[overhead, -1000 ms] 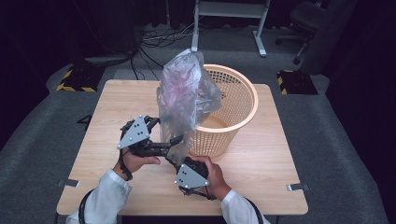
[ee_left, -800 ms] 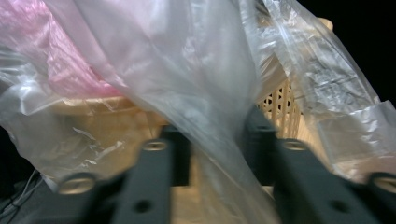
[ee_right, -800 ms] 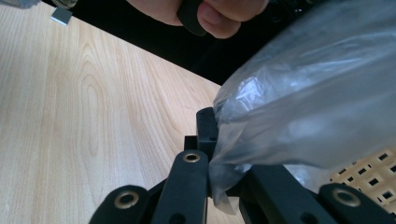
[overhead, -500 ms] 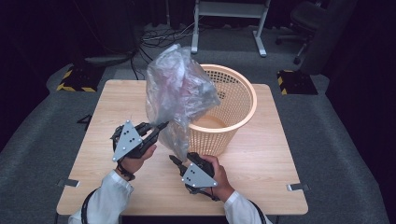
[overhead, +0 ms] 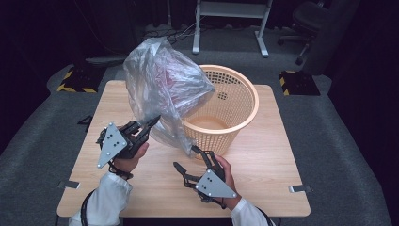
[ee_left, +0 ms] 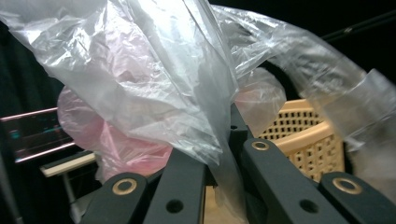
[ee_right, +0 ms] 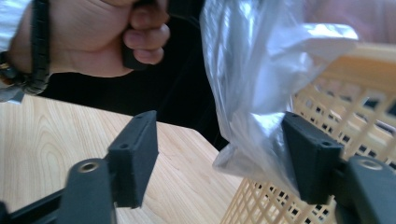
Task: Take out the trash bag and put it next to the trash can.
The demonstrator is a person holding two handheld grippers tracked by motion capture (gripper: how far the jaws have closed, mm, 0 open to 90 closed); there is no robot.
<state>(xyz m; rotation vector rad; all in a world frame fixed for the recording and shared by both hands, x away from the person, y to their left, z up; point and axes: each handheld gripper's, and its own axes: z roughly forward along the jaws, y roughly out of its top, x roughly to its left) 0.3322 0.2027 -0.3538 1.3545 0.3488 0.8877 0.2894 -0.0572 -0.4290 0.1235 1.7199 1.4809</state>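
The right gripper was closest to the person, low over the wooden table. Its jaws had just been opening and stood wide apart. In the right gripper view, a loose bottom end of the plastic bag hung between them, against one jaw, but the jaws did not squeeze it.

A bit farther out, the left gripper had its jaws pinched tight on a fold of the bag. It held the bag up in the air, over the table and the near left side of the basket.

The bag was big, see-through and full of wrinkles. It was puffed up like a balloon. Something pink sat inside it, but the pictures did not show what it was.

The bag looked very light, soft and floppy. It would likely bend, flap and change shape with any pull. Thin plastic is slippery too, so it could slide out of a weak grip, and a hard tug could rip it. A good place to grab it seemed to be a bunched-up fold near the edge, where the plastic was thicker, not the smooth puffed part.

The basket was peach-colored with lots of little holes. It stood on the table behind the bag and looked empty inside.
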